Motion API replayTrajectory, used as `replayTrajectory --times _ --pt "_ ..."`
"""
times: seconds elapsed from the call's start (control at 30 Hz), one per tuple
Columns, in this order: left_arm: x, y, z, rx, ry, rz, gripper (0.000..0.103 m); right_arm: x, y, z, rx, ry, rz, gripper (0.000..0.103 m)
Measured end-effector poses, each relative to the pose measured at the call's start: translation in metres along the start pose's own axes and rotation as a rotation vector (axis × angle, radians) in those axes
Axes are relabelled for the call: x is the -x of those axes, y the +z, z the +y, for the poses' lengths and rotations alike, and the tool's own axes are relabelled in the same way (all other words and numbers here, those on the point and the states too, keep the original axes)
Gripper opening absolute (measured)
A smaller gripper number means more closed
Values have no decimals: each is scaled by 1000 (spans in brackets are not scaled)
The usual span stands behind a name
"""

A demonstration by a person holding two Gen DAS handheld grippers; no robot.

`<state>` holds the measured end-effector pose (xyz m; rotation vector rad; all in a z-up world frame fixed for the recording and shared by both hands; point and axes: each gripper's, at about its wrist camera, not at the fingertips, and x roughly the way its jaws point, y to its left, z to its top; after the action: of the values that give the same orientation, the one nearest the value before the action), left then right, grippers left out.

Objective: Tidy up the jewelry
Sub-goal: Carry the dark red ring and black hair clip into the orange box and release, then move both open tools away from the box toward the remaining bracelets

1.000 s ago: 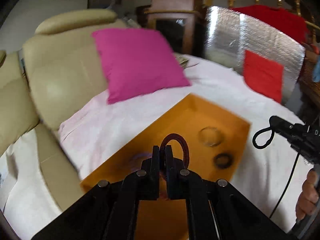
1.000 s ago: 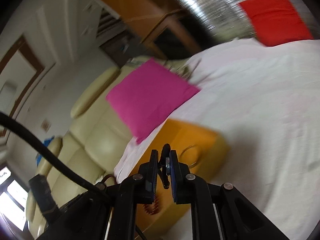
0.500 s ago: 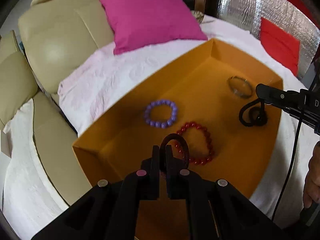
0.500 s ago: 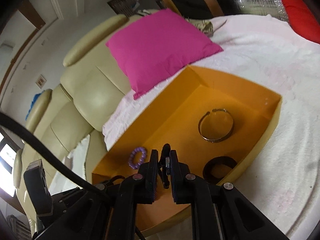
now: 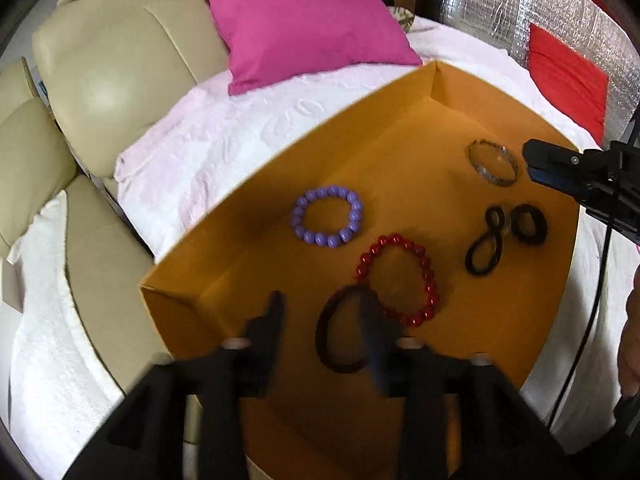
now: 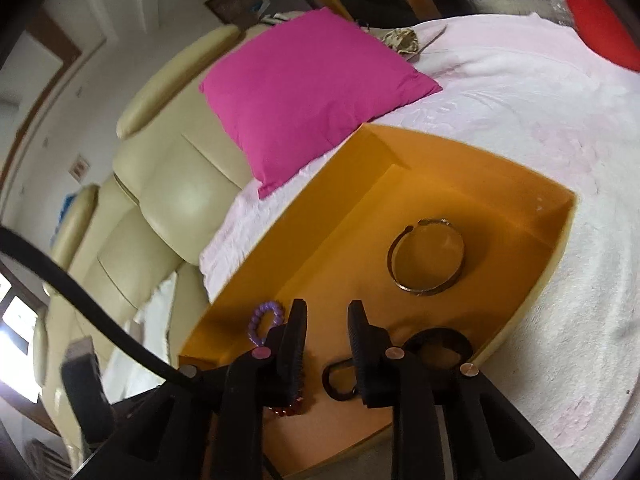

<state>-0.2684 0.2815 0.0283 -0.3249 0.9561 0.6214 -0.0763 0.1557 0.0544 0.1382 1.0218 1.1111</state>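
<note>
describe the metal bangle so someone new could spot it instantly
Start at the orange tray on the white bedspread, below the pink pillow. The metal bangle lies flat near the tray's far right corner, apart from the rest. It is the only thin, rigid, shiny band with a gap in it; its neighbours are beaded bracelets and dark loops.

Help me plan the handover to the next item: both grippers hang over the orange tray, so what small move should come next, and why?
Probably lift the left gripper straight up and clear. Its jaws have just been opening, and the dark band it carried now lies loose on the orange tray, partly hidden by one finger, beside the red bead bracelet. The right gripper has also just been opening, with nothing between its fingers.
</note>
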Motion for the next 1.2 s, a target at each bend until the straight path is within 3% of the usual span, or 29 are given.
replayTrajectory --times 0.2,0.4,0.63,0.8,0.97,1.2 --pt "25 8 -12 -28 23 -75 48 34 8 -10 -38 -4 -80 25" --pt "57 19 -56 -86 -20 -167 61 85 10 -38 -98 -57 -164 25" --pt "85 31 -152 -222 -131 -234 64 146 -4 -101 -238 -159 -216 25" --pt "91 37 -221 -260 -185 -262 68 195 -19 -153 -350 -247 -263 25" --pt "78 44 -291 -275 -230 -256 68 245 -37 -204 -482 -308 -324 25" --pt "44 54 -361 -303 -282 -217 68 306 -61 -275 -673 -349 -400 27"
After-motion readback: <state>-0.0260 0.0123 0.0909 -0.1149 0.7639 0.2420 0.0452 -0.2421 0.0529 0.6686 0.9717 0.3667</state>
